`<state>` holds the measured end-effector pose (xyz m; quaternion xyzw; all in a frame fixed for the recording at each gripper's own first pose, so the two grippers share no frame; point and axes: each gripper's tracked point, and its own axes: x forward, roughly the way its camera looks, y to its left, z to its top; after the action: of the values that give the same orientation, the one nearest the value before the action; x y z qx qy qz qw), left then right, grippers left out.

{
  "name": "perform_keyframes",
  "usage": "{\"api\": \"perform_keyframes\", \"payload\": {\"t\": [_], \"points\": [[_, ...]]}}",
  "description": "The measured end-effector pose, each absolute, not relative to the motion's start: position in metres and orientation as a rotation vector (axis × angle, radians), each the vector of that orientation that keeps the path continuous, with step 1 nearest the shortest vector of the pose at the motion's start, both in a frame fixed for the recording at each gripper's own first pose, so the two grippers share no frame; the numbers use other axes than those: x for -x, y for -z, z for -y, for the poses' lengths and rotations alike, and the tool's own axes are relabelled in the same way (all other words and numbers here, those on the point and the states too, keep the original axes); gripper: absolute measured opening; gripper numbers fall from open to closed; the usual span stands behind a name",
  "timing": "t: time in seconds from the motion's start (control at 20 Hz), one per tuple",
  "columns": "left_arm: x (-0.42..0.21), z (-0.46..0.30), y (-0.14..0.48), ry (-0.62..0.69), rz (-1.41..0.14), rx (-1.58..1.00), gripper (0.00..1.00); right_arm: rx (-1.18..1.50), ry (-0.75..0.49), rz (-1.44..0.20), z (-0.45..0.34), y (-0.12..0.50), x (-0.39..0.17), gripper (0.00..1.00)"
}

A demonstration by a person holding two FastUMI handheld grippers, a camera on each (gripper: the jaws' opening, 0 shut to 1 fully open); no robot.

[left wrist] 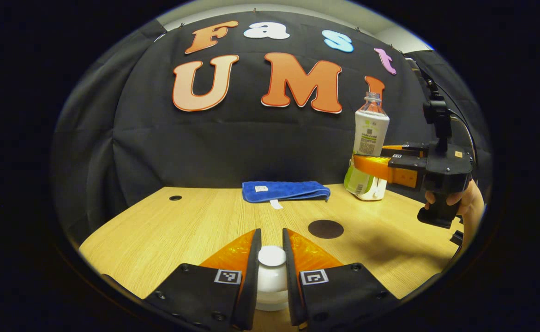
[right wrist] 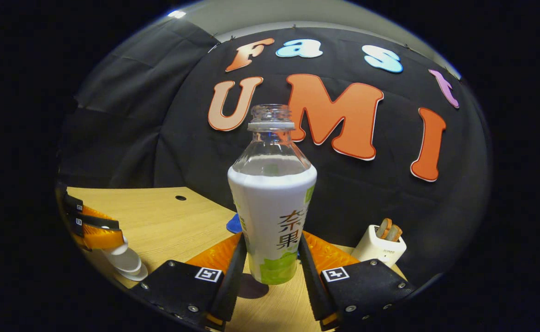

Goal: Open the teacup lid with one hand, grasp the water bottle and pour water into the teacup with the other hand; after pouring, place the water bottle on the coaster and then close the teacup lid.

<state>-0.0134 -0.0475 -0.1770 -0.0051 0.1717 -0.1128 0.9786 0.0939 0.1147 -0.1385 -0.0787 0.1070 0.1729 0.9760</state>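
Here, your left tool sits at 6 o'clock in the left gripper view. Its two fingers are nearly closed and press on the knob of the white teacup lid. The lid still looks to be on the white teacup, low on the wooden counter.

At 3 o'clock in that view, your right tool has its orange fingers around the water bottle, with your hand on the grip. The bottle stands up straight with no cap on top.

In the right gripper view, the bottle fills the middle. Both fingers touch its sides, low down on the label. Its shadow on the counter hints that it is lifted a little, but you cannot be sure.

The round dark coaster lies flat at about 5 o'clock in the left gripper view, near your left tool. A folded blue cloth lies in the middle, at the back of the counter. A small white holder stands at 4 o'clock in the right gripper view.
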Motion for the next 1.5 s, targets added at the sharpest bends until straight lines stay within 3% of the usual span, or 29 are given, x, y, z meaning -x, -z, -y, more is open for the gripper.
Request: {"api": "perform_keyframes", "payload": {"t": [0.7, 1.2, 1.5], "points": [[0.018, 0.049, 0.199, 0.217, -0.391, -0.022, 0.32, 0.037, -0.37, -0.259, -0.121, 0.157, -0.108, 0.65], [0.02, 0.044, 0.19, 0.205, -0.371, -0.03, 0.33, -0.048, -0.395, -0.473, -0.143, 0.255, -0.128, 0.65], [0.02, 0.041, 0.192, 0.197, -0.375, -0.033, 0.32, -0.038, -0.391, -0.509, -0.15, 0.271, -0.126, 0.65]]}}
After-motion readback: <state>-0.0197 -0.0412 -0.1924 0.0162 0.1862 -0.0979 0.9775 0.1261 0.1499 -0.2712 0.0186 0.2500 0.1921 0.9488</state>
